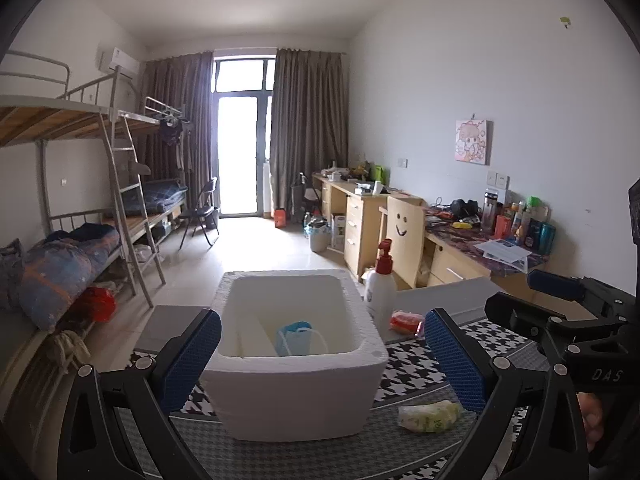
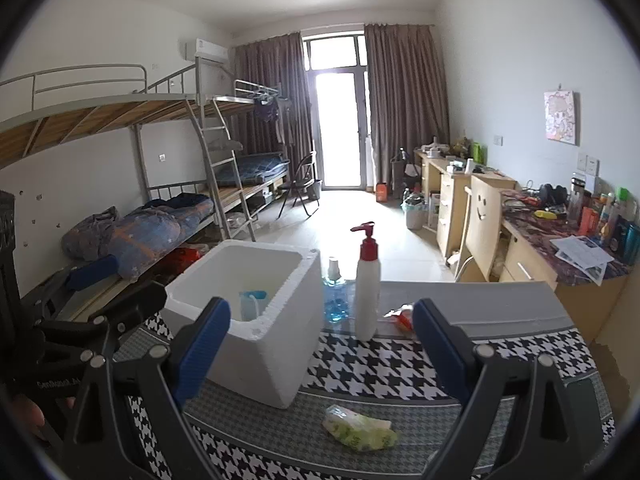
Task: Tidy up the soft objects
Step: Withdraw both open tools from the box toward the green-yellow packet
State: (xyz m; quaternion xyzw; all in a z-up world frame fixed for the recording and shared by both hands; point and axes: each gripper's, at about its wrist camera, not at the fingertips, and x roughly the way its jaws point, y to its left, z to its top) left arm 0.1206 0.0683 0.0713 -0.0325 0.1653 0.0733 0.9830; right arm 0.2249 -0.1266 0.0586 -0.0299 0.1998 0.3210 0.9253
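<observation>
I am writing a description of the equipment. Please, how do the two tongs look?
Both the left tongs and the right tongs have black plastic frames with silver rivets and blue textured pads. Small white lettering marks each body. No sleeves or cables show.

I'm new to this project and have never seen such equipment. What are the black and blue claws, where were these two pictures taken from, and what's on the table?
A person holds two hand grippers; each carries a camera looking along its blue-padded fingers. The left gripper faces a white foam box with a blue face mask inside. The right gripper shows the same table from the right. On the checked cloth lie a green tissue pack, a red packet, a pump bottle and a blue bottle. Both grippers are open, holding nothing.
</observation>
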